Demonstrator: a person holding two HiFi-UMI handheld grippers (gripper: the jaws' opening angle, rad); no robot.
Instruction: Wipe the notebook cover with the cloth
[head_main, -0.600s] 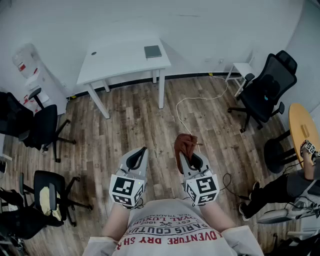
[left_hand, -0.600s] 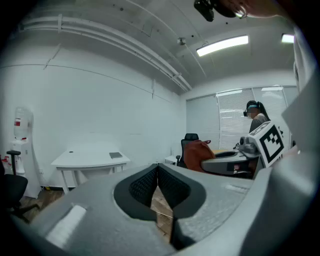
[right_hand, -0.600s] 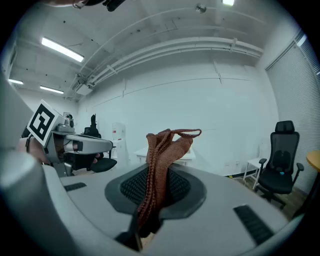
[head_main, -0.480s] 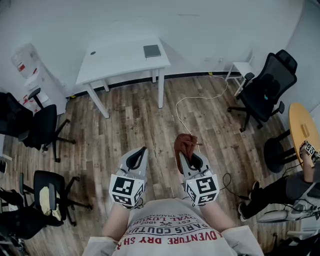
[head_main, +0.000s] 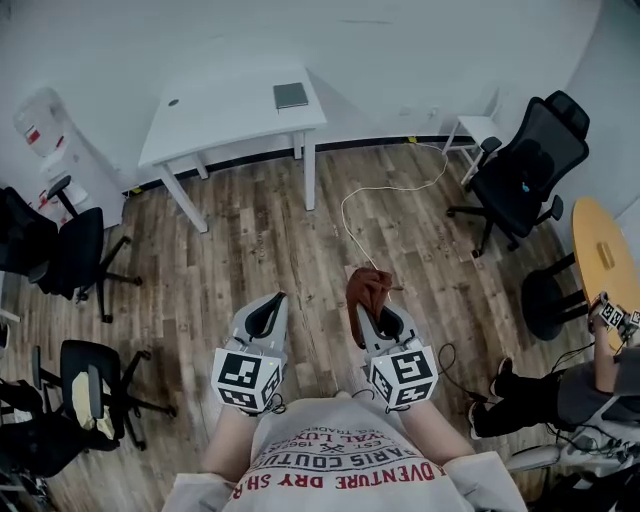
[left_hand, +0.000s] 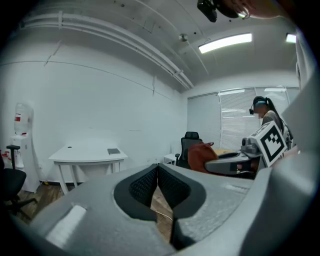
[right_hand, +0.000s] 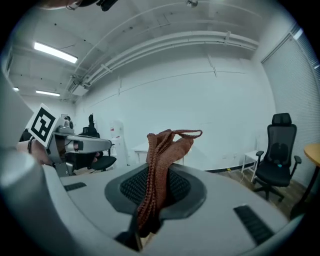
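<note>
At the far left of the head view, a water dispenser (head_main: 40, 125) is standing against the wall, and black office chairs (head_main: 62, 255) are crowding that edge of the wood floor (head_main: 250, 240). The left gripper (head_main: 277, 299) is hovering low in front of the person and pointing toward the white table (head_main: 210, 120). From above its jaws are reading only as a narrow tip. Its own view is showing the pads pressed together with nothing between them.

The notebook (head_main: 291, 95) is lying flat near the table's right end, well apart from both grippers. The head view is showing its grey cover from above, while the left gripper view is catching it only as a thin edge-on slab.

The right gripper (head_main: 372, 316) is clamping the rust-brown cloth (head_main: 367, 288). From overhead the cloth is appearing as a bunch at the tip. The right gripper view is showing knitted fabric pinched between the pads, rising above them with a loop drooping to the right, and covering much of the table behind.

Bare floor is lying open between the grippers and the table. A white cable (head_main: 385, 188) is looping across the boards to the right of it. Farther right, a black chair (head_main: 525, 170), a round wooden table (head_main: 603, 250) and a seated person (head_main: 560, 385) are lining that edge.
</note>
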